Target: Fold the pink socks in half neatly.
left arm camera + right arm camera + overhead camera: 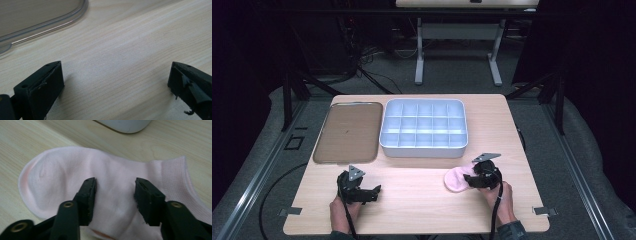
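Note:
A pale pink ankle sock point(455, 179) point(57, 170) lies flat on the wooden table point(422, 200) at the front right. My right gripper point(468, 179) point(115, 188) is down on the sock's middle. Its jaws stand apart, with a strip of fabric lying between them, and the cuff points right in the right gripper view. My left gripper point(375, 191) point(116, 80) rests at the front left, held by a hand. Its jaws are wide open over bare wood with nothing between them.
A white box with several compartments point(422, 150) point(125, 125) stands at the back centre. A flat brown tray point(324, 156) with a clear rim point(50, 23) lies to its left. Another table's legs point(419, 60) stand beyond the far edge.

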A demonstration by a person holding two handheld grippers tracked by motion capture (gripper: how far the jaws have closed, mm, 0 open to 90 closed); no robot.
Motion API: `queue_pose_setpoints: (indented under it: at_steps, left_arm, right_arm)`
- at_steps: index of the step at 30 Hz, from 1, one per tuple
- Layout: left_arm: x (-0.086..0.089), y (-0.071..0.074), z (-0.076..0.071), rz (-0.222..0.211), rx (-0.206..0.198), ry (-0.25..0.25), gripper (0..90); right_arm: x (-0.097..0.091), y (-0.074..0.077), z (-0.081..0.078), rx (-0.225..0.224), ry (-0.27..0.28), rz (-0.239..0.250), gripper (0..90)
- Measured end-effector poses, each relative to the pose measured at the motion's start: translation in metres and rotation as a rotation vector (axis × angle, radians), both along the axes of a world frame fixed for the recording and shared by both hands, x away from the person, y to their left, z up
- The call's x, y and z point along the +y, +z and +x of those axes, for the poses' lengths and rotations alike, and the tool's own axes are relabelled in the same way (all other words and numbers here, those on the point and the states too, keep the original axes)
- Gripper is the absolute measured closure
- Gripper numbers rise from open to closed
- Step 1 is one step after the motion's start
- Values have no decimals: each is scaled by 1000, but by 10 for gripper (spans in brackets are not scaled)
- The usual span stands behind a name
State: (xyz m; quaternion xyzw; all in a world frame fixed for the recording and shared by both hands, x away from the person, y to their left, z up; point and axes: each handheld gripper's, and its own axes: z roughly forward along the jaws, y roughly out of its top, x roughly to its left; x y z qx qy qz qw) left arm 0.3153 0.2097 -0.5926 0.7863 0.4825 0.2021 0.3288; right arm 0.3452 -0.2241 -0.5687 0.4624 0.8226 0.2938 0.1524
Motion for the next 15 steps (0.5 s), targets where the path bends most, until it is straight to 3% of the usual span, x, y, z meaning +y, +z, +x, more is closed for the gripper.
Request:
queue_pose_setpoints:
  at_steps: [1, 3, 4, 7, 15]
  left_arm:
    - [0, 0, 0, -1, 0, 0, 0]
    - [0, 0, 0, 0, 0, 1, 0]
    - [0, 0, 0, 0, 0, 0, 0]
    - [0, 0, 0, 0, 0, 0, 0]
    - [0, 0, 0, 0, -1, 0, 0]
  right_arm:
    - [-3, -1, -1, -12, -20, 12, 647]
    - [-4, -1, -2, -15, -22, 16, 686]
    - [-7, -3, -5, -33, -30, 31, 767]
    - [-7, -4, -7, -49, -28, 43, 814]
    - [-10, -4, -9, -60, -36, 72, 838]
